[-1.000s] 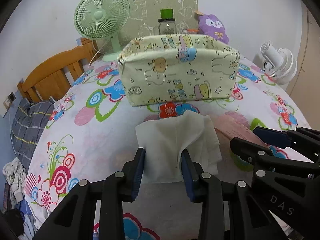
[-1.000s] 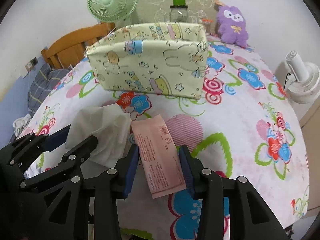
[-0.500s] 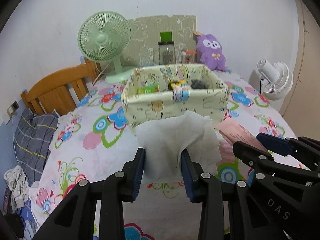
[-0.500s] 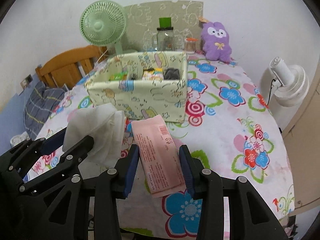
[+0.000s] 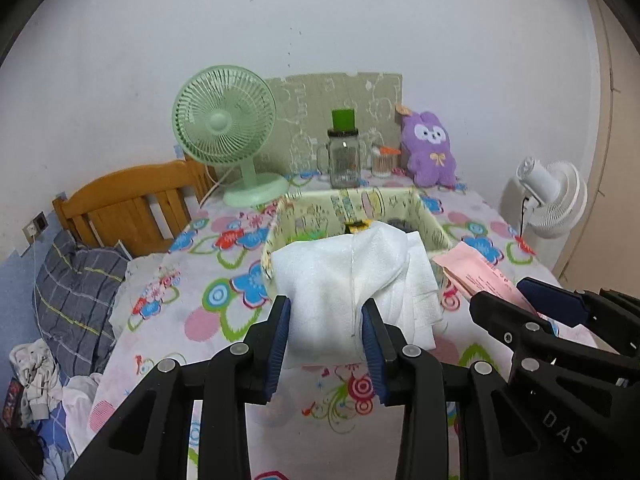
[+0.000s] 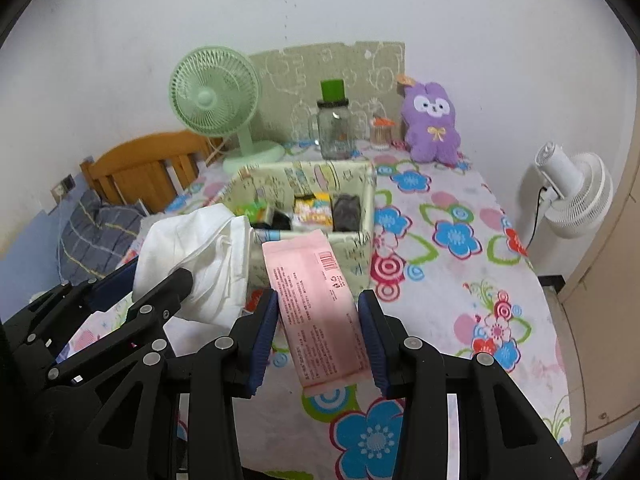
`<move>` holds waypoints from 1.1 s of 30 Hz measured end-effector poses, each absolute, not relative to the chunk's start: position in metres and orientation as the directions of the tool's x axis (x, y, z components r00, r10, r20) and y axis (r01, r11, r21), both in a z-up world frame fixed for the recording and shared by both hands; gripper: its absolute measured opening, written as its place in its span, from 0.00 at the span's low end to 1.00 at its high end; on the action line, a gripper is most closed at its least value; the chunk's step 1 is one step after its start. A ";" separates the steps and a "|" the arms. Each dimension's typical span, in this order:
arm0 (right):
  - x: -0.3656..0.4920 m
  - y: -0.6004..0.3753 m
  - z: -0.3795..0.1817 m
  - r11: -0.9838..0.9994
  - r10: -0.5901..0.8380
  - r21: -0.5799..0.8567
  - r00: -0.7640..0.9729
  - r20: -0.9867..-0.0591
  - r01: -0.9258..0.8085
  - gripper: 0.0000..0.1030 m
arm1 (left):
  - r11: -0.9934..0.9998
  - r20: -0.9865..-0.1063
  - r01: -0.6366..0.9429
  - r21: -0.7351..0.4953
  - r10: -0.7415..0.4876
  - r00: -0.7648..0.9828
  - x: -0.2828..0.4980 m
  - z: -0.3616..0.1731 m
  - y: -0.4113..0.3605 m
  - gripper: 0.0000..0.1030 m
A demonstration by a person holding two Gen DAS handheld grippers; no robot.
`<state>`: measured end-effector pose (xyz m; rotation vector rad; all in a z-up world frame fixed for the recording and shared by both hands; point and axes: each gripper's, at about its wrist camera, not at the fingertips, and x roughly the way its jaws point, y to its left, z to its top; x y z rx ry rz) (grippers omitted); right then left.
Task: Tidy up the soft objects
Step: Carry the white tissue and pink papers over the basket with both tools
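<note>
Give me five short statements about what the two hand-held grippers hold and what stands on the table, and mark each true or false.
1. The left hand-held gripper holds a white cloth. True.
2. The right hand-held gripper holds a green bottle. False: it holds a pink packet.
3. The fabric box is empty. False: several small items lie inside it.
4. A purple plush toy sits at the table's far edge, by the wall. True.
5. The green fan lies tipped over. False: it stands upright.
</note>
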<state>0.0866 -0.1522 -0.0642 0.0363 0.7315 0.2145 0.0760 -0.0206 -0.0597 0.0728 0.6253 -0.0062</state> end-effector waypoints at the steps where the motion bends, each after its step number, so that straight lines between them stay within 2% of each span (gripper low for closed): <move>1: 0.087 -0.152 -0.061 0.977 0.209 0.108 0.728 -0.653 -0.184 0.43 | 0.998 -0.580 0.024 0.066 0.019 0.814 0.076 -0.057 -0.021 0.35; 14: 0.097 -0.153 -0.036 0.985 0.171 0.093 0.785 -0.595 -0.144 0.43 | 0.999 -0.537 0.013 0.050 0.016 0.843 0.089 -0.035 -0.022 0.35; 33: 0.146 -0.154 -0.042 0.987 0.160 0.121 0.792 -0.589 -0.109 0.43 | 0.999 -0.553 0.009 0.044 0.017 0.833 0.135 -0.043 -0.021 0.35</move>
